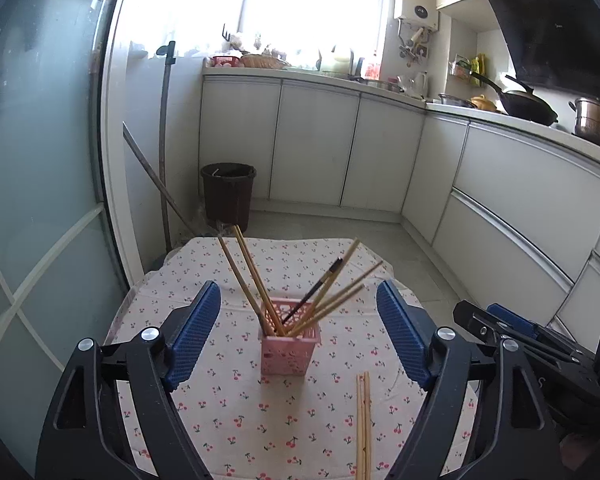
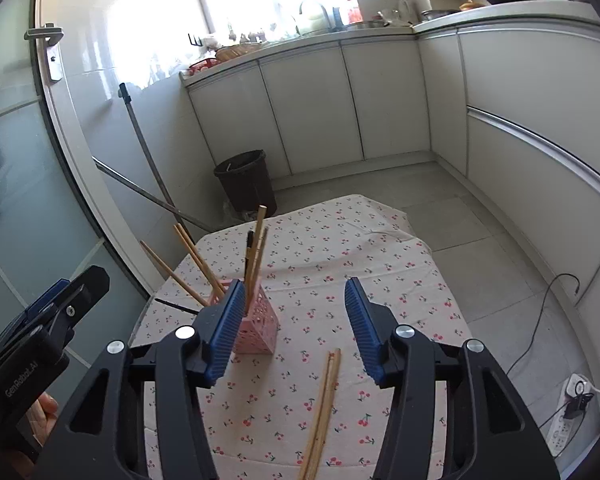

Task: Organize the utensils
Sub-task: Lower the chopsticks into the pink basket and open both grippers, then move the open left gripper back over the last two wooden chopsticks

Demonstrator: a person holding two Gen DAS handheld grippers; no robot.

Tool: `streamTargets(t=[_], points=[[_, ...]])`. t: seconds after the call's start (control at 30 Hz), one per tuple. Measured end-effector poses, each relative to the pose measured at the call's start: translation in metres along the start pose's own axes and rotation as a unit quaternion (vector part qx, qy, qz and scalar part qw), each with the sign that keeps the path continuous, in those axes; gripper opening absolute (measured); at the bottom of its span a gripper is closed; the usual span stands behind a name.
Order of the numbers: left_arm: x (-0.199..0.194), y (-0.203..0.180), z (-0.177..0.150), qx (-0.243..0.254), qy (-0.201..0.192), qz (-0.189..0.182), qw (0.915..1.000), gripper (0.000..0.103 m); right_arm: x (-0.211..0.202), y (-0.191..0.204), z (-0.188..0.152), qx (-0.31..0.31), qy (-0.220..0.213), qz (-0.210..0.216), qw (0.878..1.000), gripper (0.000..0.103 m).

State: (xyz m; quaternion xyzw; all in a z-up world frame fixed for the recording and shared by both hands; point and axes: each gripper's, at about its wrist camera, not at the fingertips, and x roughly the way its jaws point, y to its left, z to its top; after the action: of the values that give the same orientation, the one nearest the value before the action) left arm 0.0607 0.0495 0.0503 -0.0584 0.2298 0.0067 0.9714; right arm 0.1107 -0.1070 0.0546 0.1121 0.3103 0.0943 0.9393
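On the cherry-print cloth [image 1: 236,420], a pink basket [image 1: 289,346] holds upright chopsticks [image 1: 256,276]; both grippers' jaws spread, empty.

I see a pink perforated plastic holder [image 1: 290,350], matt wooden chopsticks [image 1: 363,428], a cherry-print cloth tablecloth [image 1: 236,420], and ribbed blue pads [image 1: 194,336] on glossy black plastic.

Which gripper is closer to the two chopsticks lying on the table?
Right, probably. The right gripper hangs open just above and behind the chopsticks' far tips. The left gripper is also open, aimed at the pink basket, chopsticks off to its right.
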Motion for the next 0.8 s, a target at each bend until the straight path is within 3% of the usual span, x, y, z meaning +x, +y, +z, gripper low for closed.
streamTargets(t=[0.27, 0.33, 0.43, 0.8], points=[[0.000, -0.008, -0.017, 0.014, 0.016, -0.002, 0.9998, 0.092, -0.005, -0.013, -0.015, 0.007, 0.002, -0.033, 0.999, 0.063], [0.000, -0.010, -0.021, 0.017, 0.018, 0.000, 0.9997, 0.095, -0.006, -0.015, -0.019, 0.008, 0.002, -0.040, 0.999, 0.070], [0.002, -0.011, -0.025, 0.019, 0.027, 0.000, 0.9995, 0.096, -0.008, -0.021, -0.023, 0.018, -0.001, -0.052, 0.998, 0.079], [0.014, -0.015, -0.035, 0.032, 0.061, 0.000, 0.9976, 0.096, -0.001, -0.040, -0.034, 0.045, 0.027, -0.070, 0.996, 0.095]])
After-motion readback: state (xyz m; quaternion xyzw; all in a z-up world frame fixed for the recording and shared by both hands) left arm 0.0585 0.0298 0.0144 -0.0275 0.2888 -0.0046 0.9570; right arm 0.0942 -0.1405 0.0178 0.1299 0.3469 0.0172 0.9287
